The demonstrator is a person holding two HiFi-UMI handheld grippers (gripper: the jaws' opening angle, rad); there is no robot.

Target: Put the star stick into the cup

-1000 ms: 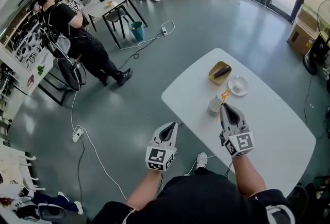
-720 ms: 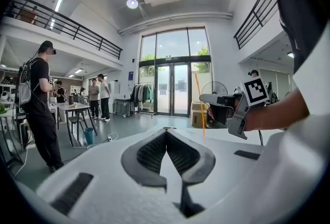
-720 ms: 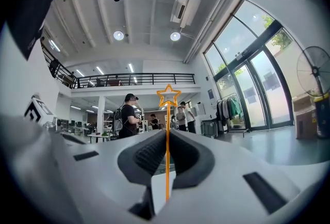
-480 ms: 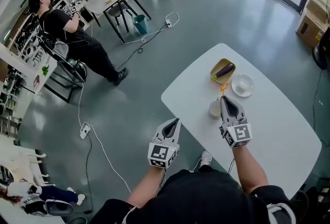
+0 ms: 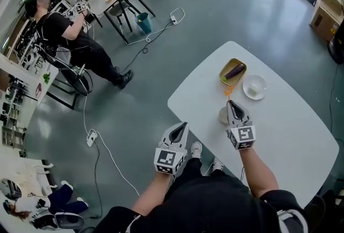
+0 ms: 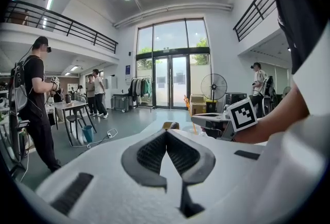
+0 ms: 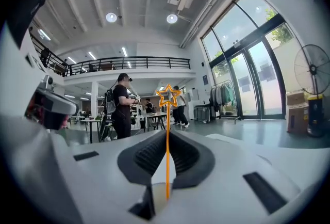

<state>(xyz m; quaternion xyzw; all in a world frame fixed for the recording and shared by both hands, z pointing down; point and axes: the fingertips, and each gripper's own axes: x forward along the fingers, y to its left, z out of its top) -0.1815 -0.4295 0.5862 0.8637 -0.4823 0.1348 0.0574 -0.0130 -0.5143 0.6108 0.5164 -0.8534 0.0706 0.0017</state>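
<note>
**Star stick [image 7: 167,114] gripped beside the cup**

The stick is pinched between the closed jaws of the right hand-held gripper [image 5: 232,103], star end outward, just beside the cup [image 5: 222,115] on the bench [image 5: 290,135]. The left hand-held gripper [image 5: 181,128] is held closed on nothing, off the bench.

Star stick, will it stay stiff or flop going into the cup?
Probably light and fairly stiff: the star stick stands straight from the right gripper. Being so thin, it may swivel in the grip. Its star end might make it lean in the cup.
</note>
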